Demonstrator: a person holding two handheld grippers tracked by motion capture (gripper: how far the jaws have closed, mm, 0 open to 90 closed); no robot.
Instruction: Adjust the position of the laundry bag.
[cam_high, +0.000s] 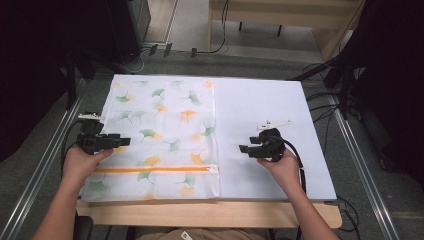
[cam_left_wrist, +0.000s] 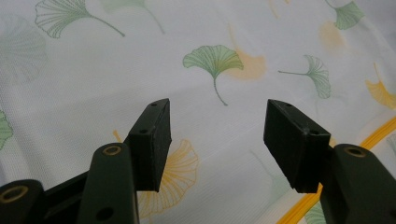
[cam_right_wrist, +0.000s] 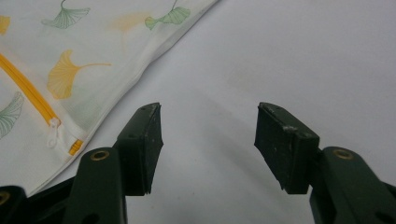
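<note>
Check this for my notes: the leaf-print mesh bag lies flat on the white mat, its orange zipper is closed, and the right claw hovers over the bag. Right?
One detail is off. The right claw hovers open over the bare white mat, beside the bag, as the right gripper view shows. The bag does lie flat, with its orange zipper closed.

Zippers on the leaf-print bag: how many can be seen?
1. An orange zipper runs across the near end of the leaf-print bag, its white pull at the edge nearest the right gripper. The underside is hidden.
</note>
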